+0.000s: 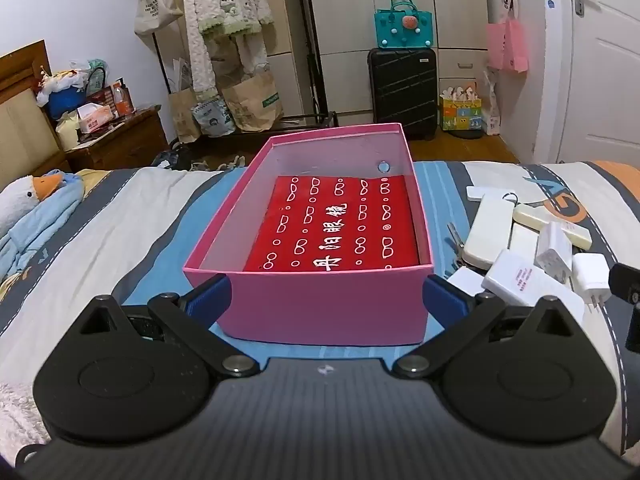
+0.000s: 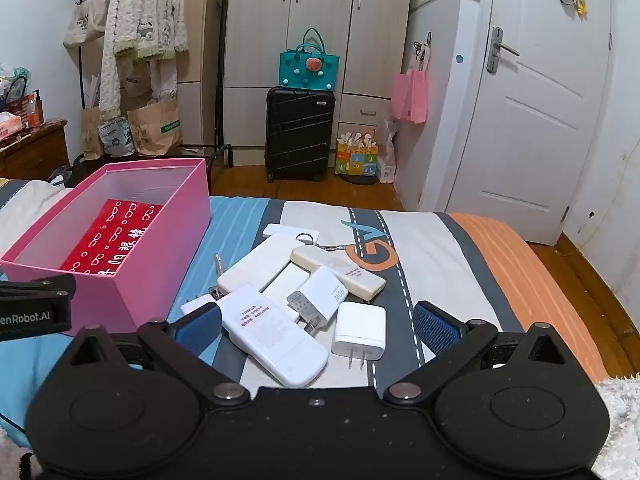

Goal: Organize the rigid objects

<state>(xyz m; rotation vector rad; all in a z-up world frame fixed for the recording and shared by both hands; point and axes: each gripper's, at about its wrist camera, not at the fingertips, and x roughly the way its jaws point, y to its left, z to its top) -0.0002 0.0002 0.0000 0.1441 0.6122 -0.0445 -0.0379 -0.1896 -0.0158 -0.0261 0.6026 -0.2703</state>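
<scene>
A pink open box (image 1: pixel 320 308) sits on the bed with a red printed case (image 1: pixel 340 224) lying flat inside; it also shows in the right wrist view (image 2: pixel 136 276). My left gripper (image 1: pixel 326 296) is wide open, its blue pads on either side of the box's near end, and I cannot tell if they touch it. A pile of white chargers and power banks (image 2: pixel 296 292) lies right of the box, also in the left wrist view (image 1: pixel 528 252). My right gripper (image 2: pixel 318 326) is open just before the pile, over a white power bank (image 2: pixel 276 336) and a plug adapter (image 2: pixel 360 332).
The bed has a striped cover (image 2: pixel 440 248). A goose plush (image 1: pixel 36 200) lies at its left edge. Beyond the bed stand a black suitcase (image 2: pixel 300 132), a wardrobe, a clothes rack, a wooden nightstand (image 1: pixel 120 140) and a white door (image 2: pixel 540 120).
</scene>
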